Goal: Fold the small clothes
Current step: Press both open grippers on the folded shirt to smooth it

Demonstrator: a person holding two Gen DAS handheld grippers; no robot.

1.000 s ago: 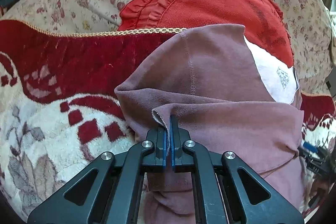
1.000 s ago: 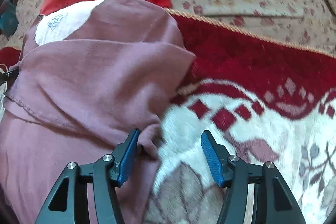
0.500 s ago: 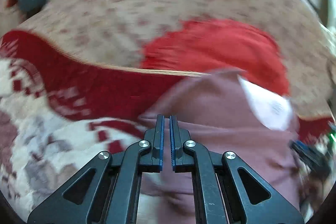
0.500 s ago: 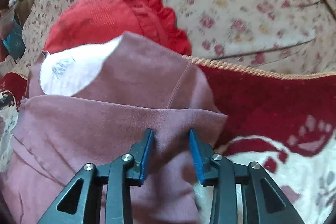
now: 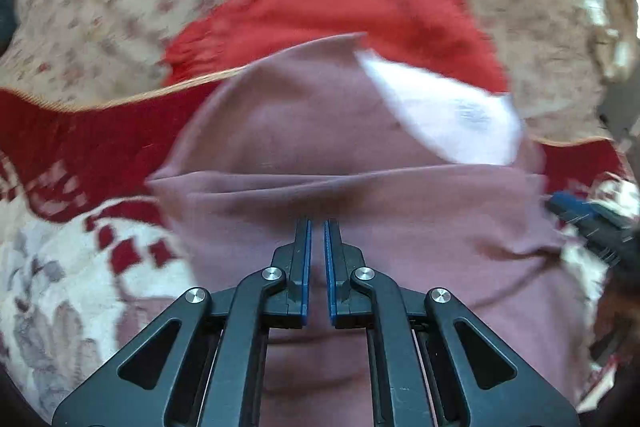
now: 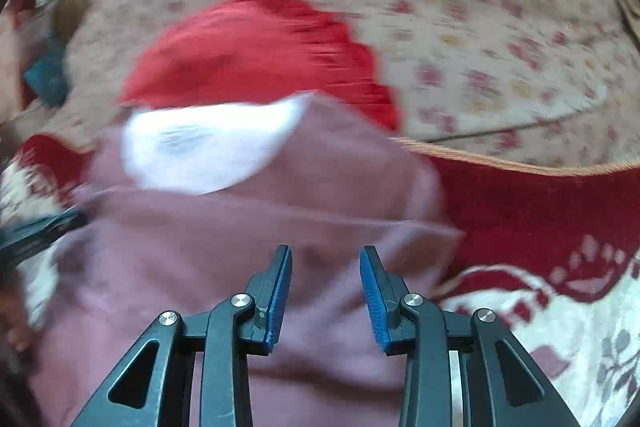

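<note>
Mauve garment (image 5: 360,219), folded across with a white inner patch (image 5: 448,115) showing, lies on a red-and-cream patterned blanket (image 5: 80,155) before a red cushion (image 5: 340,3), under the left gripper (image 5: 316,227), fingers nearly together and empty, and the right gripper (image 6: 326,259), fingers parted, gripping nothing.

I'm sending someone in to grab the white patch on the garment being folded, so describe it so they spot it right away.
Start at the red patterned blanket with its gold braided edge, where a mauve garment lies in folds below a red ruffled cloth. Near the mauve garment's top edge sits the white patch, curved with a faint grey mark. It is the only white area on that garment.
</note>
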